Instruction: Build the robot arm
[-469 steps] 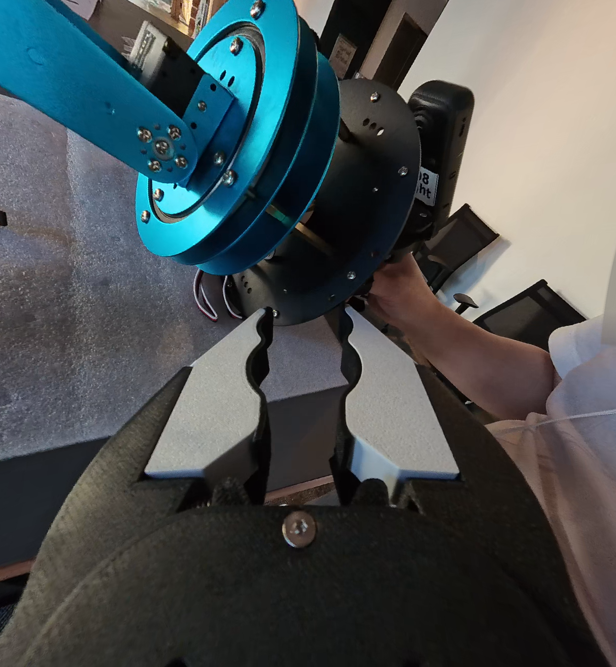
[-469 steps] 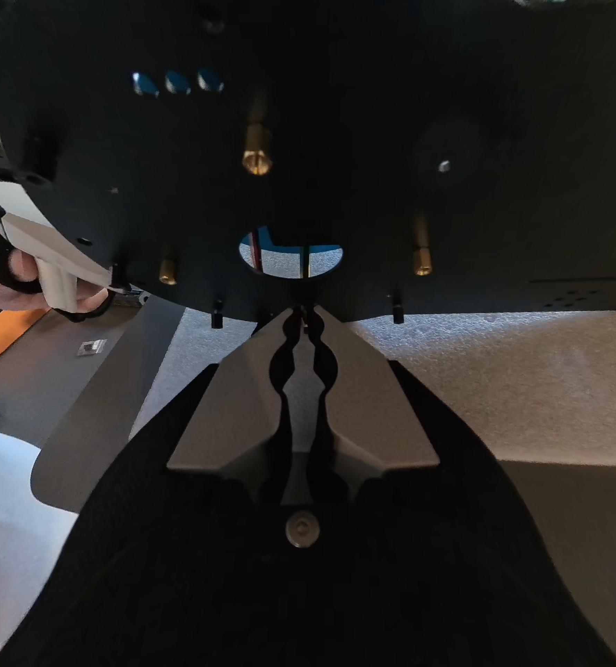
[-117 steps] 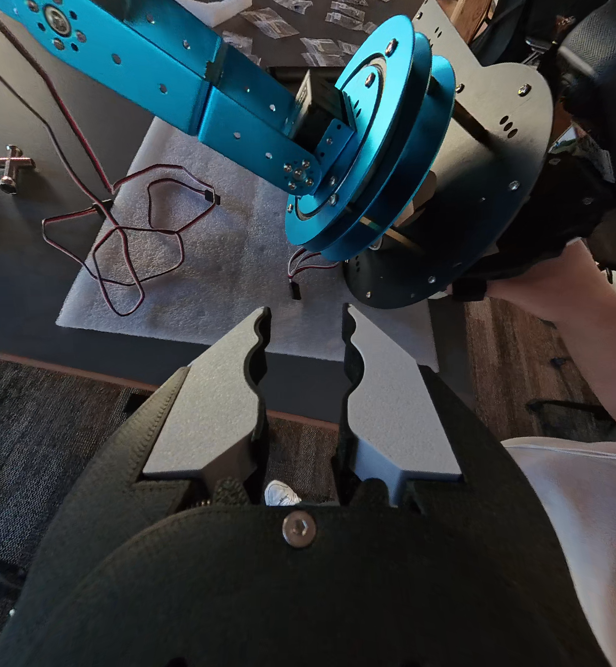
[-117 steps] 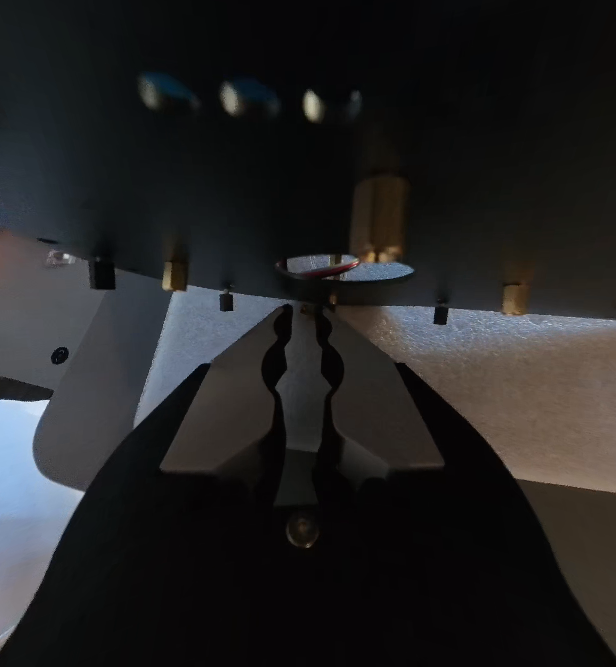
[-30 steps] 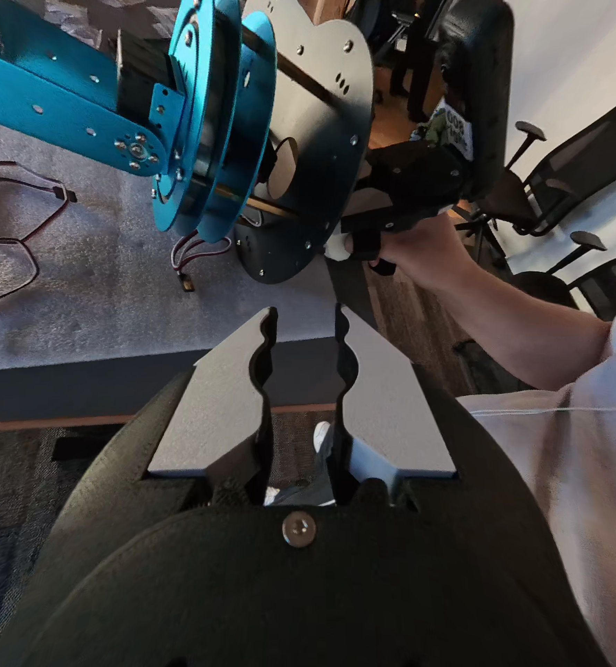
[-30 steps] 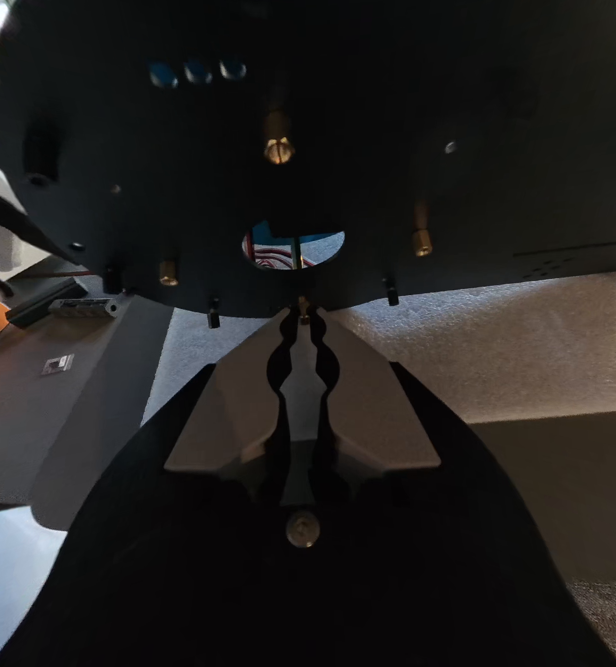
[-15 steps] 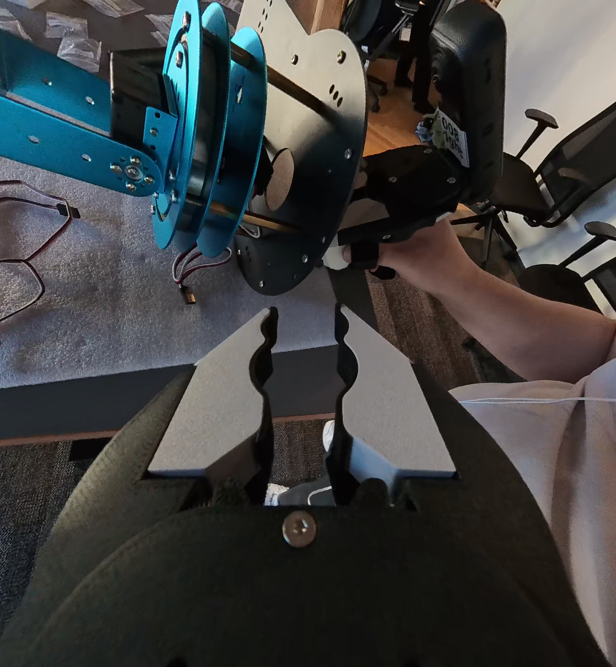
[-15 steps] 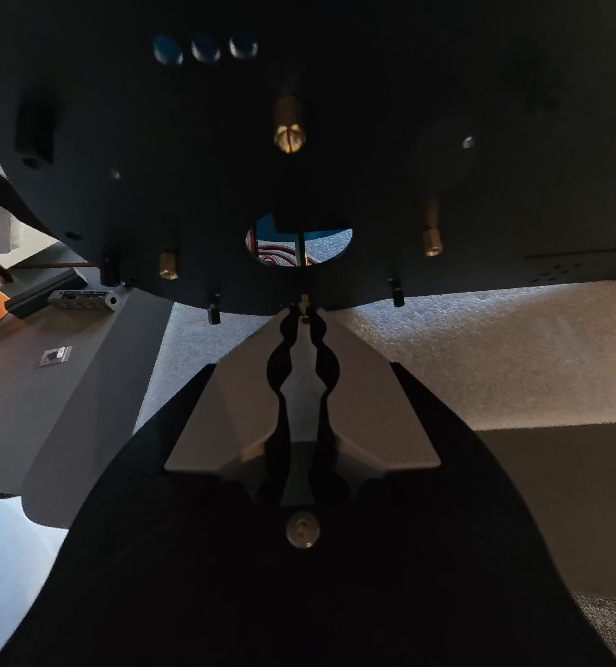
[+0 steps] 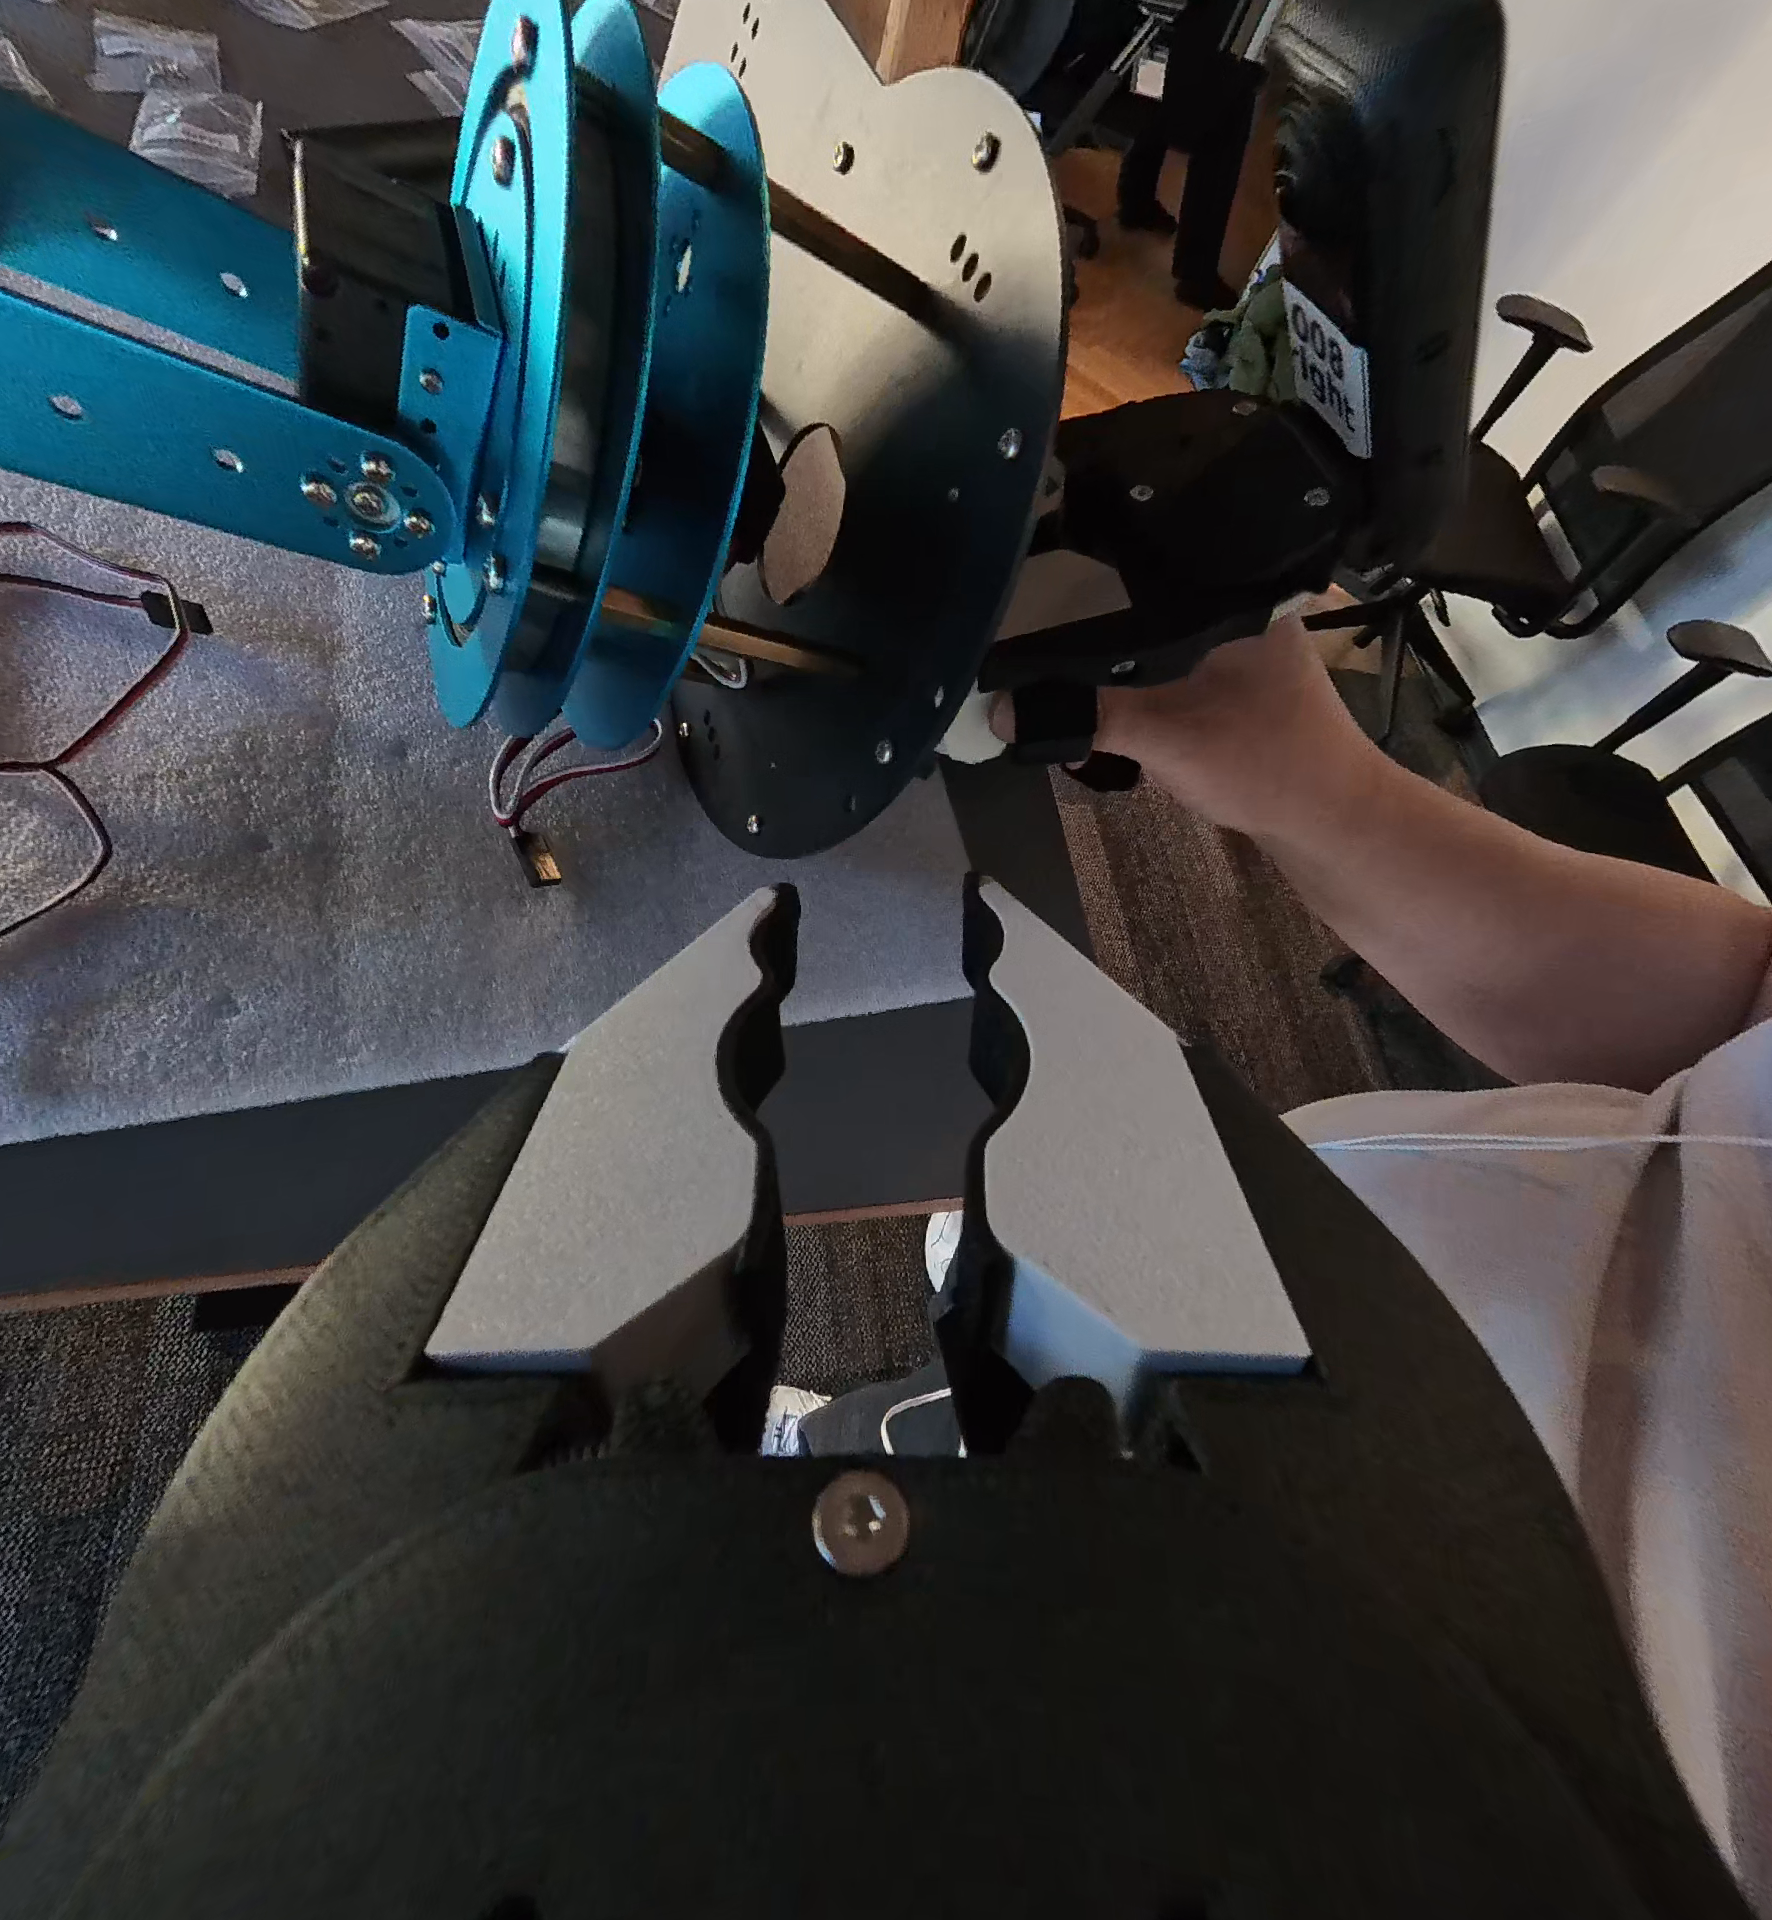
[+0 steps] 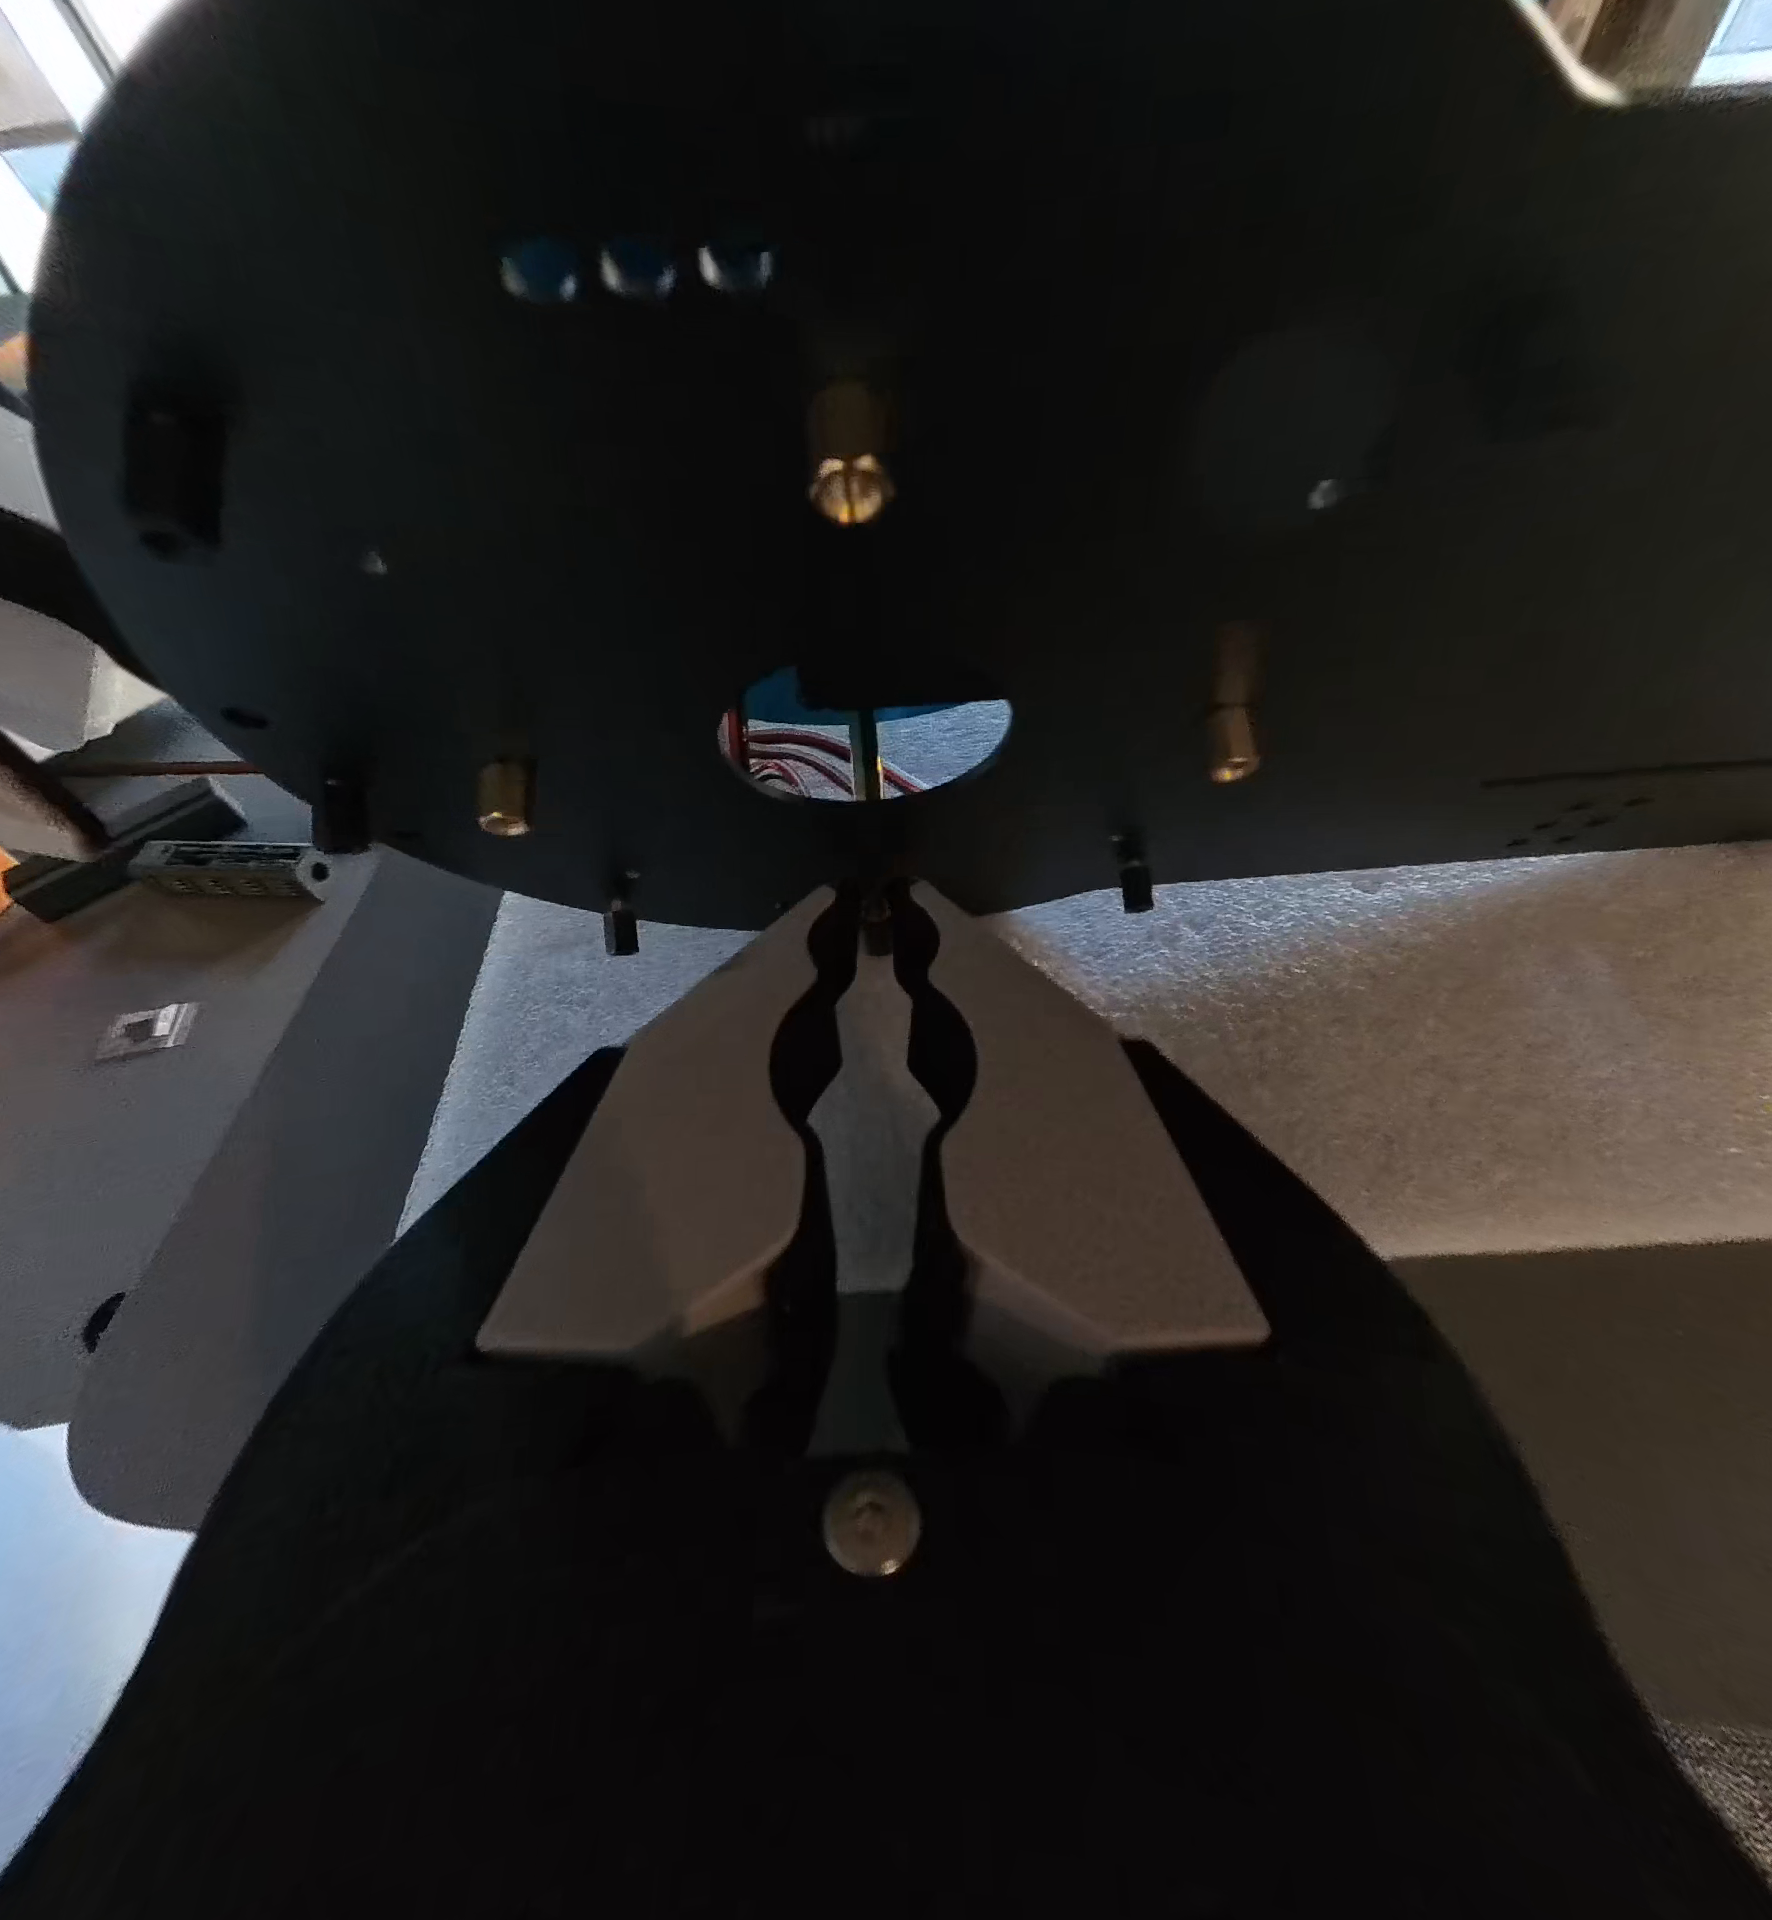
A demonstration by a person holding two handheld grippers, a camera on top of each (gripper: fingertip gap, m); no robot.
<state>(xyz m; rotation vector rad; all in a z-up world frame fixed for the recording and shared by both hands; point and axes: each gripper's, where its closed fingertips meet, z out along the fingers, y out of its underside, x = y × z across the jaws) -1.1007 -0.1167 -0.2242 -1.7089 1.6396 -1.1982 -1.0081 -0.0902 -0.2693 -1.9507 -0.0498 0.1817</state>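
A robot arm assembly lies tipped on its side over a grey foam mat (image 9: 238, 883): a blue arm link (image 9: 134, 353), blue discs (image 9: 591, 395) and a round black base plate (image 9: 913, 364) with brass standoffs (image 10: 846, 488). My left gripper (image 9: 874, 904) is open and empty, just below the plate's rim, over the table edge. My right gripper (image 10: 874, 914) is shut on a small post (image 10: 874, 935) at the plate's lower rim, under its round hole (image 10: 861, 748). It also shows in the left wrist view (image 9: 1017, 644), held by a hand against the plate's underside.
Servo wires (image 9: 549, 769) hang from the discs and red-black cable loops (image 9: 30, 727) lie on the mat. Small clear bags (image 9: 186, 125) lie at the back. Office chairs (image 9: 1640, 520) stand to the right. A small silver part (image 10: 227, 868) lies on the dark table (image 10: 186, 1143). The grippers' ends are close to 11 centimeters from one another.
The assembly has turned a little, showing more of the plate's inner face. My left gripper has stayed open and withdrawn from the rim. My right gripper has kept its grip.
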